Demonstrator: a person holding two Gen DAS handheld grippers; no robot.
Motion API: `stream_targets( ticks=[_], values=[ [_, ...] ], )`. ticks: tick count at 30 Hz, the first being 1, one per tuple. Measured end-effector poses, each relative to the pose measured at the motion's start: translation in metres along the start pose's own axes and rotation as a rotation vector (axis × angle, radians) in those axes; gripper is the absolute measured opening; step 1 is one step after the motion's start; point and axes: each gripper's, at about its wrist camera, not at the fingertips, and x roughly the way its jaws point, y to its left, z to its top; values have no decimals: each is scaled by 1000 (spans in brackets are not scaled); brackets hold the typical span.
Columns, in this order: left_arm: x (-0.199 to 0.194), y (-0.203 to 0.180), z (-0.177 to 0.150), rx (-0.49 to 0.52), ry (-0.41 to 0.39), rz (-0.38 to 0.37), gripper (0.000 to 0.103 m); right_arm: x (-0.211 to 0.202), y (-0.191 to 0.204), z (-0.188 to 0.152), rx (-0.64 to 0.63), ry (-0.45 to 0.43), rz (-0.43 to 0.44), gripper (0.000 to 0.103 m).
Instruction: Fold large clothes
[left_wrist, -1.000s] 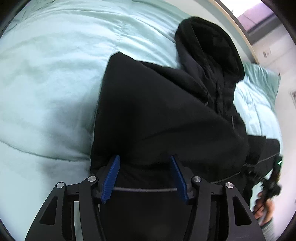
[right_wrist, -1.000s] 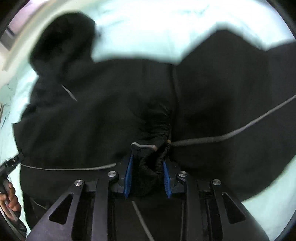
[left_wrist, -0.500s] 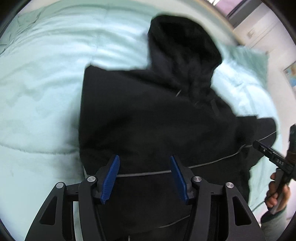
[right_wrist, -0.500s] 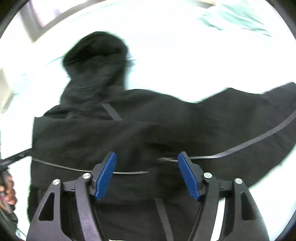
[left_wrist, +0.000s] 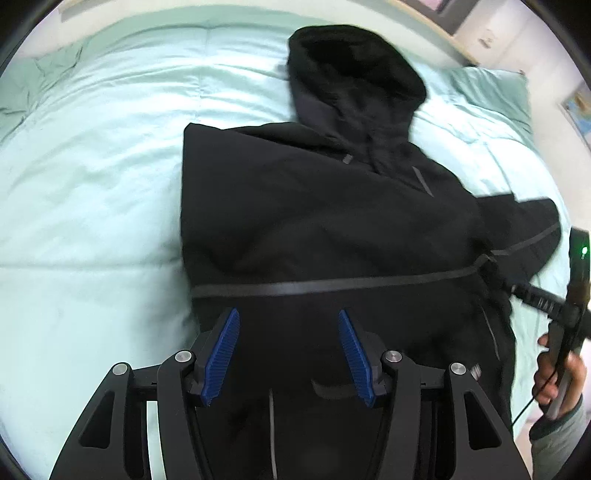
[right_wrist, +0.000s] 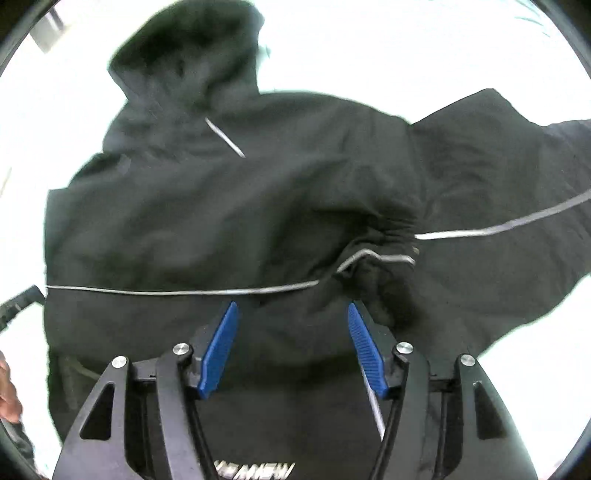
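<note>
A large black hooded jacket (left_wrist: 332, 229) with thin grey reflective stripes lies spread on a bed covered by a pale mint-green quilted duvet (left_wrist: 92, 184). In the left wrist view its hood (left_wrist: 351, 74) points to 12 o'clock, and one sleeve (left_wrist: 524, 229) reaches toward 3 o'clock. The left gripper (left_wrist: 288, 350), with blue ribbed fingers (left_wrist: 221, 354), hangs above the lower part of the jacket; its fingers stand about half apart and hold nothing. The right gripper (right_wrist: 293, 347) also hangs above the jacket, near a bunched fold (right_wrist: 388, 240) at 2 o'clock from it. Its fingers are closing now, with no cloth between them. At 4 o'clock in the left view, the person's right hand (left_wrist: 554, 376) holds the handle of the other gripper.
</note>
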Motion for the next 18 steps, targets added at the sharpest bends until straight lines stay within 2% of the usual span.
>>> stream_targets(
  ticks=[2,6,10,13,18],
  values=[
    [-21,-3,-17,-3,-6,-19,58,-20,1,-10,52,-21,13,64],
    [-65,-12,-48,18,-63,-42,58,-60,-6,-61,149,-44,43,64],
    [-97,-33,-68,60,-108,-43,58,-101,-20,-99,148,-41,24,65],
    [-114,-53,-79,54,-135,-29,58,-134,-41,-109,131,-81,7,65],
    [-125,-96,-93,22,-162,-10,58,-156,-72,-100,128,-140,30,67]
  ],
)
